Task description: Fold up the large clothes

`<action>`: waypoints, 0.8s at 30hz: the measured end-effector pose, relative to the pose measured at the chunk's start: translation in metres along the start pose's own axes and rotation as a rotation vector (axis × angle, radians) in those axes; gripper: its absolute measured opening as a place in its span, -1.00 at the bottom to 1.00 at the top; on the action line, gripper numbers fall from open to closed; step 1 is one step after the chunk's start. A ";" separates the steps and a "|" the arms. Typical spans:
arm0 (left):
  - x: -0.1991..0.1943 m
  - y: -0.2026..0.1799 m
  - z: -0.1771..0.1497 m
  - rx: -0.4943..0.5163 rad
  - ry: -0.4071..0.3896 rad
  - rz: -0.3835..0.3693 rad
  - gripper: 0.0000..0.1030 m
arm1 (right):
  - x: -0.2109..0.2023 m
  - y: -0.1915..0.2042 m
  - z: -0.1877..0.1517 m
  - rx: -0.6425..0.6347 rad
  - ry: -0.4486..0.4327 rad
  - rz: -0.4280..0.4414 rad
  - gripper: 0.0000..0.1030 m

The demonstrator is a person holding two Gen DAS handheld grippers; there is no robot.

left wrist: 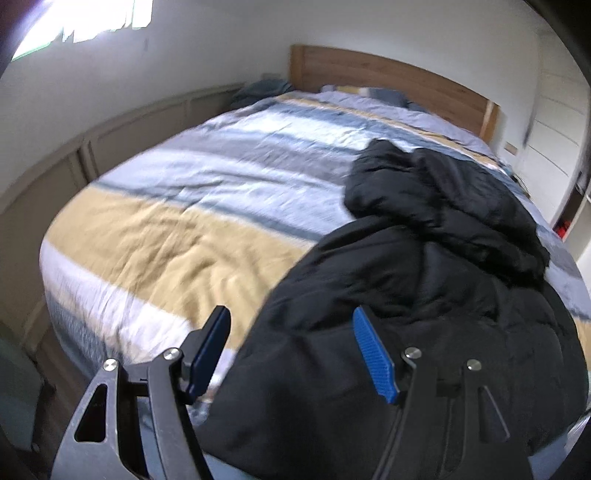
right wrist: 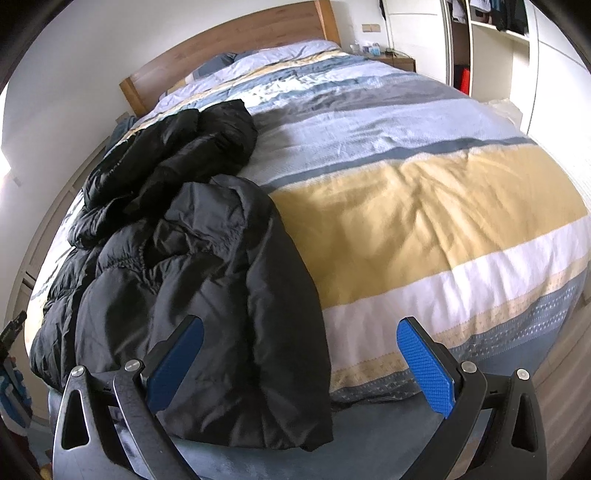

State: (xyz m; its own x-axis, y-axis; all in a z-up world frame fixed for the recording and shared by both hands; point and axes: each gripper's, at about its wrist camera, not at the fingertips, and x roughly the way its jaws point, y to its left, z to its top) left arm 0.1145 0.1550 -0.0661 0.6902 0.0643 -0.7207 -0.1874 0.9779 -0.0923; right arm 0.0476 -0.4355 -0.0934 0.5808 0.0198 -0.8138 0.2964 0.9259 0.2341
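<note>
A bedroom in daylight, bed against a white wall.
The striped duvet point(right wrist: 424, 192) in yellow, white, blue and grey covers the bed, under a wooden headboard point(left wrist: 388, 75). A bright window point(left wrist: 92, 18) glares left; open wardrobe shelves point(right wrist: 491, 33) and a nightstand point(right wrist: 400, 61) stand right.

One black jacket point(right wrist: 192, 258), one bed point(right wrist: 424, 206)

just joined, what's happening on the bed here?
A person with a handheld gripper in each hand is about to fold a black puffer jacket that lies crumpled in a heap on the striped duvet, its hem hanging over the foot of the bed. Both the left gripper and the right gripper are open and empty, poised near the jacket's lower edge. No fold is made yet.
</note>
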 end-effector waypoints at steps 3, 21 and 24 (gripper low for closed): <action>0.010 0.029 -0.003 -0.045 0.041 0.010 0.31 | 0.006 -0.006 -0.002 0.017 0.016 -0.002 0.99; 0.068 0.093 -0.028 -0.366 0.271 -0.407 0.31 | 0.039 -0.015 -0.004 0.063 0.099 0.039 0.99; 0.079 0.098 -0.038 -0.415 0.323 -0.455 0.31 | 0.044 -0.019 -0.006 0.083 0.119 0.062 0.99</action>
State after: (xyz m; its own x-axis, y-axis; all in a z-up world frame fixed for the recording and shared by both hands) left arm 0.1243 0.2478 -0.1585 0.5334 -0.4595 -0.7101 -0.2249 0.7323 -0.6428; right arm 0.0627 -0.4502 -0.1375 0.5077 0.1252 -0.8524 0.3271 0.8873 0.3252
